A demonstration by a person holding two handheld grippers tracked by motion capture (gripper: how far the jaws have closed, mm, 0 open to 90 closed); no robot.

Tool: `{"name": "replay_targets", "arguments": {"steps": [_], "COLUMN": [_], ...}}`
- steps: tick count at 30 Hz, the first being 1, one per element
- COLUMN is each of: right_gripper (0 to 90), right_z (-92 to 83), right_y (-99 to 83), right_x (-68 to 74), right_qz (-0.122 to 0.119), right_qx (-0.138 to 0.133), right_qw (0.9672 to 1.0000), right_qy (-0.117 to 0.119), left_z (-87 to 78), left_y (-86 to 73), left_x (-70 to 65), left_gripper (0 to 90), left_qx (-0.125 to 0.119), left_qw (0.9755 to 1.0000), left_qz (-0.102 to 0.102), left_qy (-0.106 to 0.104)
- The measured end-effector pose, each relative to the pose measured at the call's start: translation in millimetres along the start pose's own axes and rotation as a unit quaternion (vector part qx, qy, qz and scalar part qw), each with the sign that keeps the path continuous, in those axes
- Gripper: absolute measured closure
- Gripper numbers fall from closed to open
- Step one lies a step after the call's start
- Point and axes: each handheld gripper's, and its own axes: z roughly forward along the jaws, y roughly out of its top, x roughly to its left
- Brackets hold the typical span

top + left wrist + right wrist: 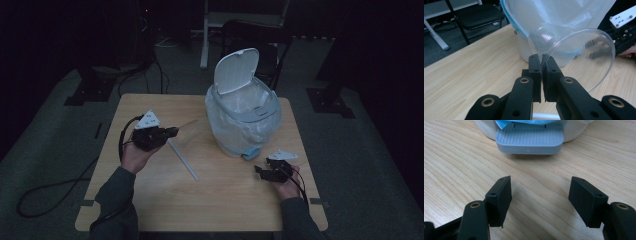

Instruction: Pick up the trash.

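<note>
One item in hand: clear plastic cup (pixel 574 50), pinched at its rim by the left gripper (pixel 541 62), lying sideways, mouth toward the camera of the left gripper view.
Cup location: held above the table (pixel 150 200), left of the pedal bin (pixel 245 122), not touching it.
Handling: prob. very light, thin-walled, flexes easily; smooth so may slip or swing. Rim is the stiffest spot, so grip is sensible; squeezing the wall would likely crush it.
L gripper: jaws pressed together on the cup rim, wall between the pads.
R gripper (pixel 540 195): jaws spread, nothing between, low over the table just in front of the bin's pedal (pixel 530 141).
Bin: lid (pixel 237 70) up, bag liner (pixel 250 102) draped over the rim; mouth open.
Obstacles: white rod (pixel 182 159) lying on the table under/near the L hand.
Room: open tabletop between the hands; bin stands close to the far right edge.
</note>
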Motion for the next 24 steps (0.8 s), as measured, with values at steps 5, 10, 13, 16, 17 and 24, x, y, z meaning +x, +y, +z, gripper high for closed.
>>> {"name": "replay_targets", "arguments": {"steps": [5,10,13,16,17,24], "right_gripper": [33.9,33.9,33.9,33.9,33.8,33.9], "right_z": [0.0,0.0,0.0,0.0,0.0,0.0], "right_y": [0.0,0.0,0.0,0.0,0.0,0.0], "right_x": [0.1,0.1,0.1,0.1,0.1,0.2], "right_qz": [0.0,0.0,0.0,0.0,0.0,-0.001], "right_qx": [0.0,0.0,0.0,0.0,0.0,0.0], "right_qw": [1.0,1.0,1.0,1.0,1.0,1.0], "right_qy": [0.0,0.0,0.0,0.0,0.0,0.001], "left_z": [0.2,0.9,0.9,0.7,0.4,-0.5], "left_y": [9.6,19.1,25.5,30.6,32.9,44.3], "left_x": [-0.3,1.0,0.8,0.6,0.2,0.9], "left_gripper": [87.3,87.3,87.3,87.3,87.3,87.3], "left_qx": [-0.007,-0.012,-0.017,-0.022,-0.024,-0.037], "left_qw": [1.0,0.9999,0.9997,0.9996,0.9995,0.999], "left_qz": [0.006,0.01,0.013,0.016,0.017,0.019], "left_qy": [-0.003,-0.007,-0.009,-0.011,-0.012,-0.015]}}
